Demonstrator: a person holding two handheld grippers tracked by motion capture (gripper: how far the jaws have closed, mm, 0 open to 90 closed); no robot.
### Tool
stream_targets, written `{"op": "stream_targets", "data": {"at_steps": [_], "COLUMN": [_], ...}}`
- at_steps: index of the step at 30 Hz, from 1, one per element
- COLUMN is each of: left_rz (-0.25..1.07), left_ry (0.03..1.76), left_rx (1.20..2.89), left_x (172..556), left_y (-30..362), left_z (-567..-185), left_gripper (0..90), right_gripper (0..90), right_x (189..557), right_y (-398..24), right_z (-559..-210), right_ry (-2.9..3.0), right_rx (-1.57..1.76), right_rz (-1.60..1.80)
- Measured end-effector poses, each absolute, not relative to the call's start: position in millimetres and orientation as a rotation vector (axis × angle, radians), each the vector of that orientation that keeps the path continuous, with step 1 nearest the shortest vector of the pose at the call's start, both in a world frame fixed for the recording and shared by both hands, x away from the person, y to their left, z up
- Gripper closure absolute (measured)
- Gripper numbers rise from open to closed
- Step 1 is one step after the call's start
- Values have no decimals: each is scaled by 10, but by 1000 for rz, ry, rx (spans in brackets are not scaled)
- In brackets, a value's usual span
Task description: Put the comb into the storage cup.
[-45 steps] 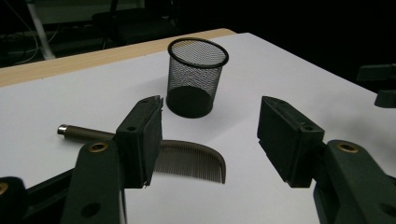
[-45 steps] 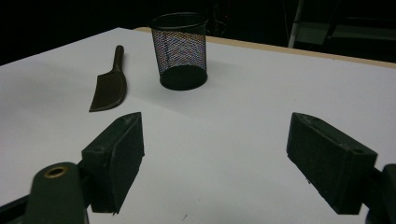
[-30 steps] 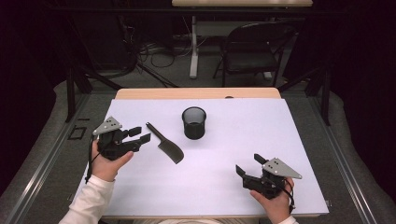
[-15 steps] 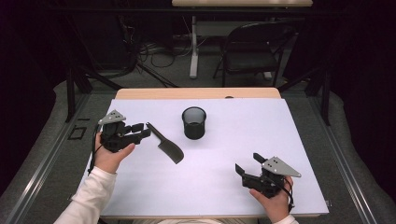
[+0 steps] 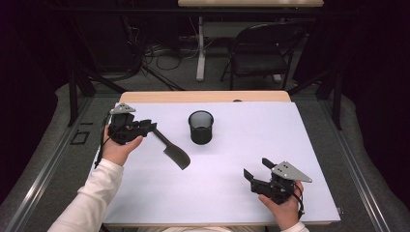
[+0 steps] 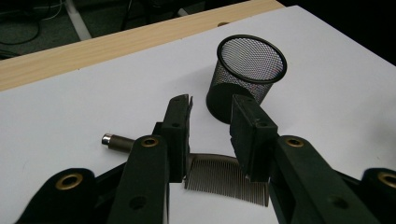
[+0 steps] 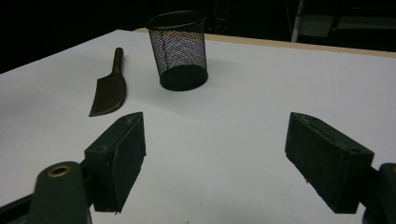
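A dark comb (image 5: 174, 153) with a long handle lies flat on the white table (image 5: 270, 140), left of a black mesh cup (image 5: 201, 127). My left gripper (image 5: 151, 126) hovers at the comb's handle end. In the left gripper view its jaws (image 6: 210, 109) have just been closing but still stand apart with a gap, nothing pressed between the pads; the comb (image 6: 229, 182) lies below them and the cup (image 6: 245, 74) just beyond. My right gripper (image 5: 256, 167) rests near the front right edge, its jaws (image 7: 215, 140) wide open and empty, facing the comb (image 7: 108, 91) and cup (image 7: 180, 46).
A wooden strip (image 5: 203, 96) runs along the table's far edge. Behind it stand a black folding chair (image 5: 263, 53) and a desk leg with cables on the floor. Bare white surface lies between the cup and my right gripper.
My left hand has moved away from the person and to the right, up to the comb's handle end, and its jaws have narrowed. The right hand, comb and cup have stayed put.
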State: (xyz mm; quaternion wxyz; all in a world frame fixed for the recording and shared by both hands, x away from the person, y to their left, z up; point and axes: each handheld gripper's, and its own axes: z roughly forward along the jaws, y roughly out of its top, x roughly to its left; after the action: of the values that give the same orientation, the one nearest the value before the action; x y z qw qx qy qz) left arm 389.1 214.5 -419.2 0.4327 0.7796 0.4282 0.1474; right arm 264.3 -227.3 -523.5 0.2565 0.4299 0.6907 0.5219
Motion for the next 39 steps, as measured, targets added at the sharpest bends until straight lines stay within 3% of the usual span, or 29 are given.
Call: {"op": "stream_targets", "data": {"at_steps": [20, 39], "left_rz": [380, 345], "left_ry": [1178, 1193], "left_rx": [1988, 2026], "left_x": [4190, 4408], "left_y": [2042, 1942], "left_z": [-4228, -4341], "left_gripper": [735, 665], "right_gripper": [202, 203], "right_x": [2656, 2671], "right_y": [-2252, -2240], "right_z": [-5251, -5267], "right_ry": [1894, 1907], "right_rx": [1156, 1159], "right_rz": [1404, 1398]}}
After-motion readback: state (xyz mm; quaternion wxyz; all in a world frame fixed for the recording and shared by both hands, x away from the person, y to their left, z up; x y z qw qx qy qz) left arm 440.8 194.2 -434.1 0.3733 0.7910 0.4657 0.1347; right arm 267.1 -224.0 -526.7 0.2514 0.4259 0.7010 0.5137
